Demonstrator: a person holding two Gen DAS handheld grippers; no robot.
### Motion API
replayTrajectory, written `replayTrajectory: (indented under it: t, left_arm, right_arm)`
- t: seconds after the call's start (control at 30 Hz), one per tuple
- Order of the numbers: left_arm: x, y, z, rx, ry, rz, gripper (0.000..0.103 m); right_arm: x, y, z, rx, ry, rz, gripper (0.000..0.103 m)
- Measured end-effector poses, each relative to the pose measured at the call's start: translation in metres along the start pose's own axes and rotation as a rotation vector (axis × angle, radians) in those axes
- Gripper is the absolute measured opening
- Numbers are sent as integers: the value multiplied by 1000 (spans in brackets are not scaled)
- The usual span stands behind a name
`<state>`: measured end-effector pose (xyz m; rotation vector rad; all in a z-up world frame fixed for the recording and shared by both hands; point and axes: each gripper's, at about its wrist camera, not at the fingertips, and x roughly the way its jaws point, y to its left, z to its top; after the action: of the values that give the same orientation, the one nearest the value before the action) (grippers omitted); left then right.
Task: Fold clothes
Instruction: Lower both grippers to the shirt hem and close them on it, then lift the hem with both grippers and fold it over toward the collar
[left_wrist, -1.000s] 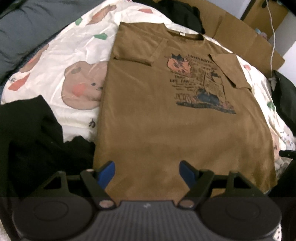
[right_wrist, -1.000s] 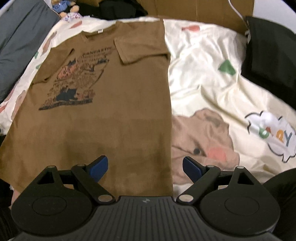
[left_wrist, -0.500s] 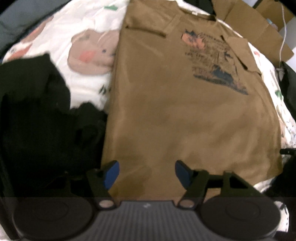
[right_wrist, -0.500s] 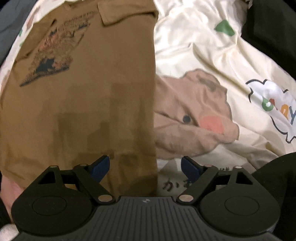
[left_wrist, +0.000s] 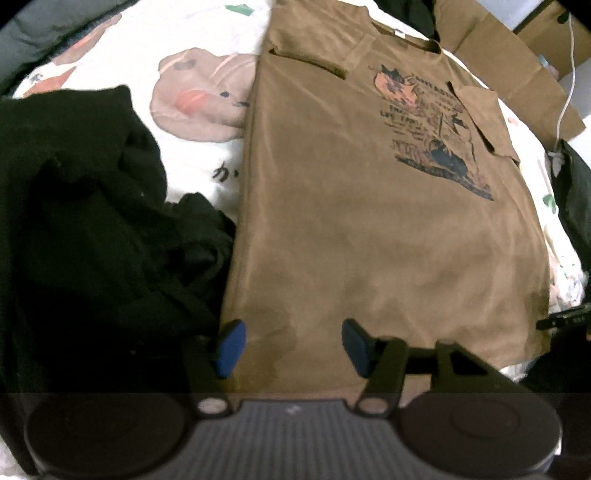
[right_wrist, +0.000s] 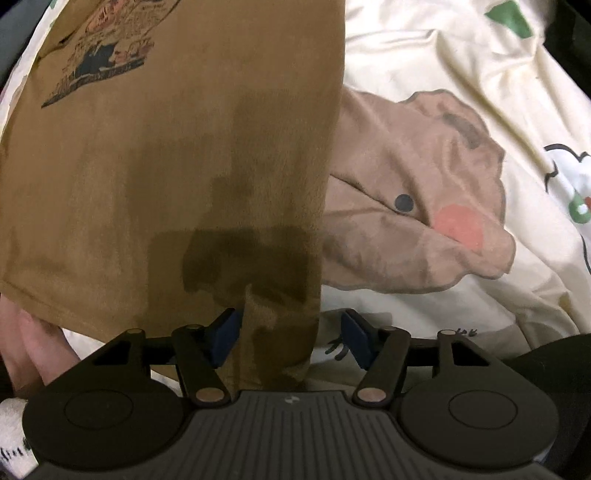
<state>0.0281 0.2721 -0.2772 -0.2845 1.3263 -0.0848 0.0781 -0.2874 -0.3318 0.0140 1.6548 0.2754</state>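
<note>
A brown T-shirt with a dark and orange print lies flat on the bed, both sleeves folded in over the chest, collar at the far end. My left gripper is open over the shirt's near left hem corner, its blue pads either side of the cloth. My right gripper is open too, low over the near right hem corner of the T-shirt, with the shirt's side edge running between its fingers. A person's hand shows at the hem's left end.
A cream bedsheet with cartoon bears covers the bed. Black clothes are piled left of the shirt. Another dark garment lies at the right edge. Cardboard stands behind the bed.
Both grippers have dropped lower and closer to the shirt's near hem, each over a bottom corner. The right gripper's view now holds the shirt's right edge between its fingers.
</note>
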Motion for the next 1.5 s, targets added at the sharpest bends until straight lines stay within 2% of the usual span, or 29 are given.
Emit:
replayTrajectory:
  t: [0.13, 0.37, 0.47, 0.5, 0.6, 0.63, 0.67, 0.7, 0.73, 0.77, 0.83, 0.87, 1.1, 1.27, 1.5]
  left_arm:
    - [-3, 6, -1, 1, 2, 19, 51]
    - [-15, 6, 0, 30, 3, 59, 55]
    - [-11, 2, 3, 30, 19, 74, 62]
    - [-7, 0, 3, 32, 30, 76, 65]
    - [14, -9, 5, 48, 90, 96, 64]
    - [16, -10, 5, 53, 93, 105, 62]
    - [18, -10, 6, 45, 95, 106, 57]
    - [20, -10, 7, 30, 97, 107, 39]
    - [23, -10, 7, 14, 99, 108, 26]
    - [26, -10, 8, 2, 104, 117, 8]
    - [24, -10, 9, -9, 99, 114, 6]
    - [22, -10, 8, -12, 95, 110, 6]
    - [-24, -16, 13, -23, 26, 69, 3]
    - [-58, -25, 22, -53, -60, 12, 2]
    - [-77, -58, 44, -35, -138, -2, 2]
  right_arm:
    - [2, -1, 1, -5, 25, 4, 64]
    - [-4, -3, -4, 4, 6, 25, 65]
    - [-8, -3, -7, 9, -3, 35, 65]
    - [-9, -3, -8, 10, -5, 38, 65]
    - [-8, -4, -10, 4, -7, 51, 64]
    - [-9, -4, -10, 5, -11, 54, 61]
    - [-10, -5, -11, 5, -14, 56, 53]
    - [-12, -6, -12, 2, -23, 62, 48]
    - [-13, -8, -13, 5, -29, 69, 38]
    - [-14, -9, -14, 8, -33, 75, 25]
    - [-21, -15, -18, 28, -61, 120, 8]
    - [-22, -15, -20, 30, -67, 128, 5]
    - [-55, -7, -47, 33, -194, 237, 4]
    - [-80, -14, -59, 40, -280, 309, 4]
    - [-117, -26, -65, 70, -402, 393, 4]
